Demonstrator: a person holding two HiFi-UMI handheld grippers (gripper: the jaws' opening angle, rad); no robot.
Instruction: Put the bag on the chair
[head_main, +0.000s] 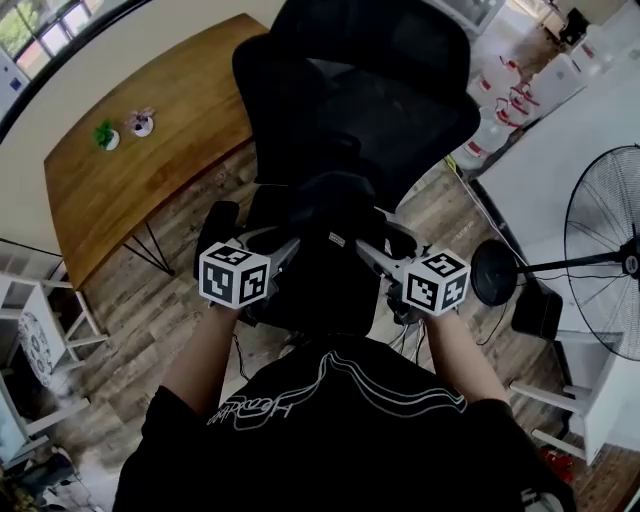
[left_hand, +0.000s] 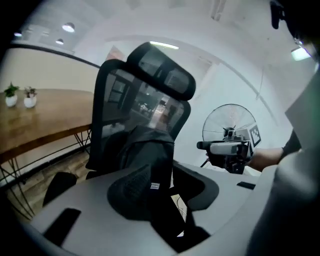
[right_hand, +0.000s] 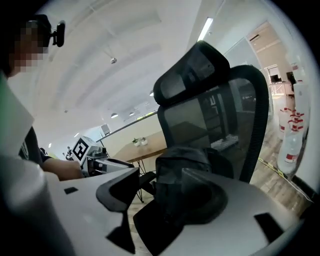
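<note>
Though the bag (left_hand: 145, 150) looks settled on the chair (left_hand: 115, 100), my left tongs (left_hand: 170, 185) and right tongs (right_hand: 160, 195) both stand open astride it, gripping nothing; I judge only backing out remains.

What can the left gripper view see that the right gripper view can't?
Only the left gripper view shows the round standing fan, with the right gripper in front of it. Only the right gripper view shows the white jugs standing on the floor, and the left gripper reaching in from the side. Both show the black chair with its headrest, the black bag in front of its backrest, and the wooden table with two little potted plants on it.
</note>
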